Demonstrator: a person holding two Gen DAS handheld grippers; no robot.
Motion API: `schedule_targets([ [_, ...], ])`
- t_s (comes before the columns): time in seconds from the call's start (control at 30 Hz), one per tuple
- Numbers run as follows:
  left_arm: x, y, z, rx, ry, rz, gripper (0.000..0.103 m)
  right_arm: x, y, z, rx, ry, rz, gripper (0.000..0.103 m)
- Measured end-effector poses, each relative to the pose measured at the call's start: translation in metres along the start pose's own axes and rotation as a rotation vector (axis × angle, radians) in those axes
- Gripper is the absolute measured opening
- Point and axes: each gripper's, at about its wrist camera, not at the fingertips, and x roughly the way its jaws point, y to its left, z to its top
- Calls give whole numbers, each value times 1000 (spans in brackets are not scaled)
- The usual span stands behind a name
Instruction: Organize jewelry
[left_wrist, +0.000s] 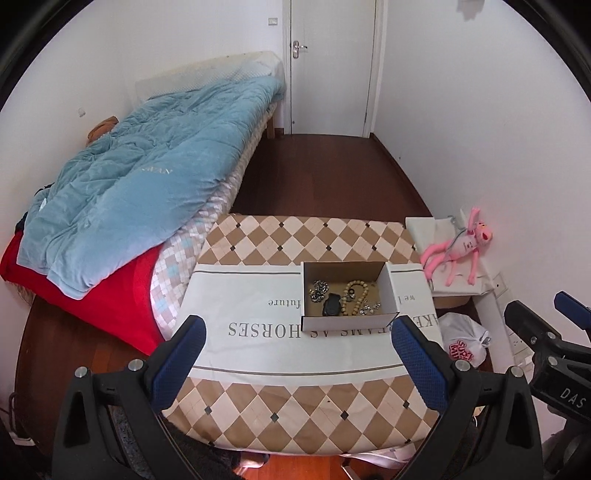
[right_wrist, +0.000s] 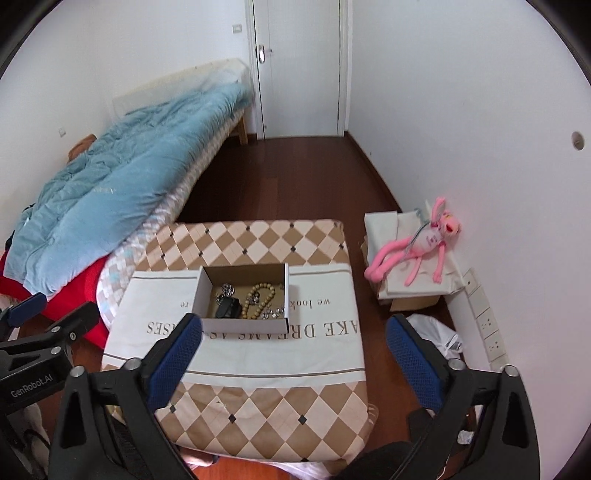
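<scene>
An open white cardboard box (left_wrist: 391, 291) sits on a white printed cloth on the checkered table (left_wrist: 258, 236). Inside lie a wooden bead bracelet (left_wrist: 355, 295), a silver chain (left_wrist: 320, 288), a black item (left_wrist: 331, 304) and small silver pieces (left_wrist: 371, 307). The box also shows in the right wrist view (right_wrist: 243, 325) with the beads (right_wrist: 260, 295). My left gripper (left_wrist: 299, 354) is open and empty, held above the table's near side. My right gripper (right_wrist: 293, 354) is open and empty, to the right of the left one.
A bed with a blue quilt (left_wrist: 147, 177) and red blanket (left_wrist: 92, 295) is at the left. A pink plush toy (left_wrist: 458, 247) lies on a cloth-covered box at the right wall, with a white plastic bag (left_wrist: 461, 339) below. A closed door (left_wrist: 332, 66) is at the back.
</scene>
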Motion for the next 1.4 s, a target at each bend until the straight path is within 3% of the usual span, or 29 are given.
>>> schedule_targets([
  [0.33, -47, -3, 0, 5, -50, 13, 103, -60, 2, 3, -5, -73, 17, 103],
  [0.7, -34, -7, 3, -11, 7, 20, 103, -62, 4, 1, -1, -47, 11, 103],
  [1.4, 66, -2, 36, -23, 198, 52, 103, 52, 7, 47, -10, 121, -23, 103],
])
